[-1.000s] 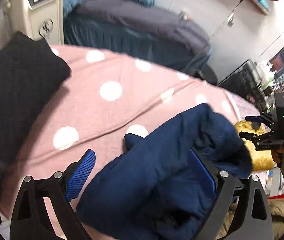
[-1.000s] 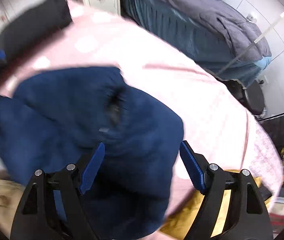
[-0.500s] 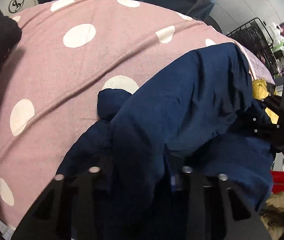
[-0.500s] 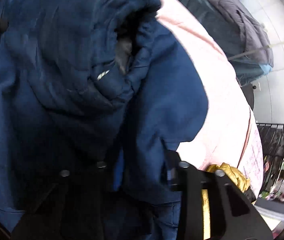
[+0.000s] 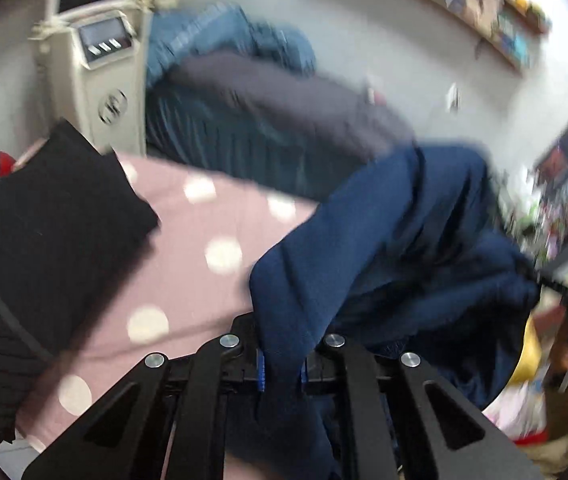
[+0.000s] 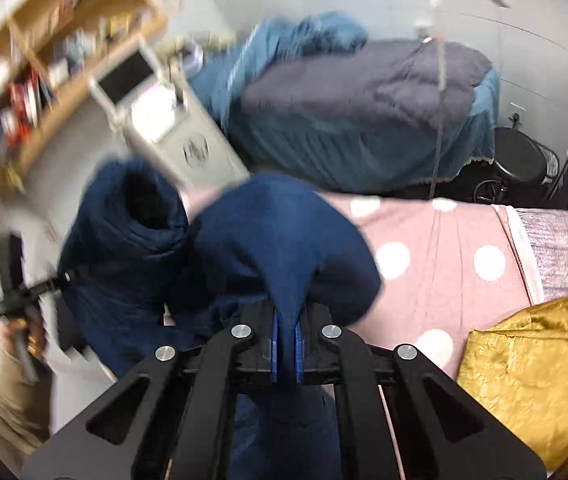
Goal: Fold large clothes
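The navy padded jacket (image 6: 284,240) hangs bunched between the two tools above the pink polka-dot bed cover (image 6: 444,248), most of its bulk off the cover, with one open sleeve or collar tube (image 6: 143,208) gaping toward the right wrist camera. It is held at two separate points, probably so that its own weight can pull the cloth straight and a clean spread can follow before any fold is made. The right hand-held gripper (image 6: 287,340) is fully closed, its blue pads pinching a thin ridge of navy fabric that rises in a peak between them. The left hand-held gripper (image 5: 281,364) is closed the same way on another strip of the jacket, which drapes away to the right of that view toward the other tool. Each gripper takes only a narrow fold of the shell rather than a thick wad, which suits a slippery quilted garment and leaves the rest free to hang. To the left on the cover lies a black garment (image 5: 43,240), looking already squared off and set aside, and at the right edge sits a crumpled mustard-yellow garment (image 6: 532,368), seemingly waiting. The middle of the cover between them is bare, the likely place to lay the jacket flat. Both views are blurred, so seams and zipper cannot be made out.
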{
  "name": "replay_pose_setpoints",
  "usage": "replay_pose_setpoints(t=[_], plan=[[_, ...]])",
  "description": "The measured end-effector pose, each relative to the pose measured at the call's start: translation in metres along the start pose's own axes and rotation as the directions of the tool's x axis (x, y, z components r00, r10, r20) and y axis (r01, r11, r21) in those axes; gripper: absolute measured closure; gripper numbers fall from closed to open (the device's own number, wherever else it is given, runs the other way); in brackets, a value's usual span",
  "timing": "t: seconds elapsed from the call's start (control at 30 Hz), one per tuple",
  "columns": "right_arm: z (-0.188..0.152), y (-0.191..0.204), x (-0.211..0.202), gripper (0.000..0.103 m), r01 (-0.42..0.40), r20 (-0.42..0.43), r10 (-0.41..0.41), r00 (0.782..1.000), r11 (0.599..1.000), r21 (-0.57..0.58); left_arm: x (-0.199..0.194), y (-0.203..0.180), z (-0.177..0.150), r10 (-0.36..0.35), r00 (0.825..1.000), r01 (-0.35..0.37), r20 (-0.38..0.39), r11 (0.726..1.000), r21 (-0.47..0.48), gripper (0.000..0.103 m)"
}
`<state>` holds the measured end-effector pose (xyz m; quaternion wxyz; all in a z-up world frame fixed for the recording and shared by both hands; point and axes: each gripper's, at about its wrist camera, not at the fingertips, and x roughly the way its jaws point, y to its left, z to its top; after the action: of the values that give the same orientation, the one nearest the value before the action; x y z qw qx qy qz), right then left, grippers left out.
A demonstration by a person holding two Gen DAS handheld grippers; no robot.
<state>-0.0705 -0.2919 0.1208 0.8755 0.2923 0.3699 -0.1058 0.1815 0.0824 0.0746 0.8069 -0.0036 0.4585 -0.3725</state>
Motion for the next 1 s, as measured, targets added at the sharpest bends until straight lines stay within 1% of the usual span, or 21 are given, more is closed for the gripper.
replay_pose_setpoints(t=[0.03, 0.13, 0.17, 0.23, 0.27, 0.33, 0.37, 0.43, 0.47, 0.5, 0.53, 0.57, 0.6, 0.63, 0.67, 0.73, 0.77, 0.8, 0.87, 0.9, 1.0], plan=[[0.006, -0.009, -0.018, 0.097, -0.017, 0.04, 0.015, 0.999, 0.999, 0.041, -0.015, 0.008, 0.009, 0.021, 0.999, -0.02, 0.044, 1.0, -0.022, 0.093], [0.004, -0.038, -0.065, 0.097, -0.043, 0.162, 0.013, 0.987, 0.983, 0.179, -0.034, 0.024, 0.024, 0.091, 0.991, -0.086, 0.097, 0.995, -0.049, 0.093], [0.001, -0.056, -0.08, 0.097, -0.02, 0.195, -0.026, 0.98, 0.973, 0.231, -0.035, 0.028, 0.027, 0.112, 0.988, -0.106, 0.11, 0.993, -0.061, 0.093], [-0.015, -0.082, -0.101, 0.097, 0.01, 0.208, -0.08, 0.975, 0.948, 0.318, -0.032, 0.046, 0.033, 0.093, 0.988, -0.077, 0.126, 0.989, -0.126, 0.093], [-0.023, -0.1, -0.102, 0.097, 0.023, 0.205, -0.107, 0.973, 0.927, 0.374, -0.033, 0.056, 0.034, 0.106, 0.985, -0.086, 0.136, 0.985, -0.148, 0.093], [-0.044, -0.149, -0.092, 0.097, 0.069, 0.163, -0.168, 0.972, 0.872, 0.485, -0.014, 0.073, 0.039, 0.151, 0.98, -0.126, 0.128, 0.974, -0.189, 0.093], [-0.052, -0.167, -0.083, 0.096, 0.083, 0.139, -0.185, 0.973, 0.839, 0.537, -0.001, 0.087, 0.04, 0.13, 0.985, -0.1, 0.117, 0.967, -0.233, 0.092], [-0.085, -0.209, -0.065, 0.087, 0.139, 0.043, -0.227, 0.973, 0.724, 0.675, 0.031, 0.109, 0.036, 0.132, 0.989, -0.105, 0.066, 0.942, -0.319, 0.089], [-0.099, -0.227, -0.055, 0.085, 0.212, -0.034, -0.269, 0.963, 0.67, 0.712, 0.057, 0.123, 0.03, 0.127, 0.992, -0.117, 0.003, 0.918, -0.379, 0.085], [-0.116, -0.239, -0.048, 0.085, 0.296, -0.109, -0.321, 0.941, 0.62, 0.726, 0.075, 0.13, 0.026, 0.117, 0.992, -0.125, -0.045, 0.902, -0.414, 0.08], [-0.124, -0.243, -0.045, 0.085, 0.329, -0.142, -0.338, 0.931, 0.603, 0.727, 0.091, 0.135, 0.021, 0.128, 0.988, -0.154, -0.089, 0.892, -0.426, 0.078], [-0.134, -0.247, -0.044, 0.085, 0.354, -0.173, -0.34, 0.924, 0.594, 0.722, 0.106, 0.135, 0.014, 0.18, 0.974, -0.221, -0.135, 0.884, -0.412, 0.067], [-0.144, -0.245, -0.039, 0.083, 0.379, -0.211, -0.335, 0.918, 0.593, 0.71, 0.113, 0.135, 0.009, 0.213, 0.965, -0.259, -0.156, 0.878, -0.402, 0.045], [-0.151, -0.238, -0.039, 0.082, 0.397, -0.228, -0.341, 0.912, 0.597, 0.697, 0.118, 0.134, 0.005, 0.236, 0.957, -0.285, -0.167, 0.872, -0.399, 0.036], [-0.153, -0.233, -0.041, 0.077, 0.422, -0.24, -0.36, 0.902, 0.609, 0.672, 0.118, 0.132, 0.0, 0.242, 0.958, -0.284, -0.153, 0.868, -0.407, 0.03], [-0.149, -0.219, -0.043, 0.059, 0.478, -0.245, -0.422, 0.873, 0.638, 0.603, 0.111, 0.125, -0.006, 0.221, 0.968, -0.25, -0.117, 0.873, -0.419, 0.023], [-0.145, -0.216, -0.047, 0.047, 0.499, -0.24, -0.449, 0.861, 0.651, 0.572, 0.109, 0.123, -0.009, 0.223, 0.968, -0.25, -0.114, 0.873, -0.418, 0.017], [-0.135, -0.204, -0.046, 0.043, 0.528, -0.226, -0.486, 0.844, 0.679, 0.51, 0.108, 0.124, -0.01, 0.227, 0.968, -0.25, -0.105, 0.874, -0.417, 0.016], [-0.123, -0.197, -0.039, 0.042, 0.559, -0.216, -0.519, 0.827, 0.72, 0.412, 0.101, 0.113, -0.012, 0.218, 0.971, -0.237, -0.093, 0.887, -0.397, 0.014], [-0.117, -0.191, -0.034, 0.039, 0.56, -0.211, -0.52, 0.828, 0.739, 0.374, 0.098, 0.107, -0.011, 0.216, 0.972, -0.236, -0.094, 0.894, -0.381, 0.012], [-0.095, -0.17, -0.005, 0.038, 0.552, -0.204, -0.513, 0.834, 0.792, 0.263, 0.096, 0.081, -0.017, 0.216, 0.973, -0.232, -0.085, 0.929, -0.289, 0.008]])
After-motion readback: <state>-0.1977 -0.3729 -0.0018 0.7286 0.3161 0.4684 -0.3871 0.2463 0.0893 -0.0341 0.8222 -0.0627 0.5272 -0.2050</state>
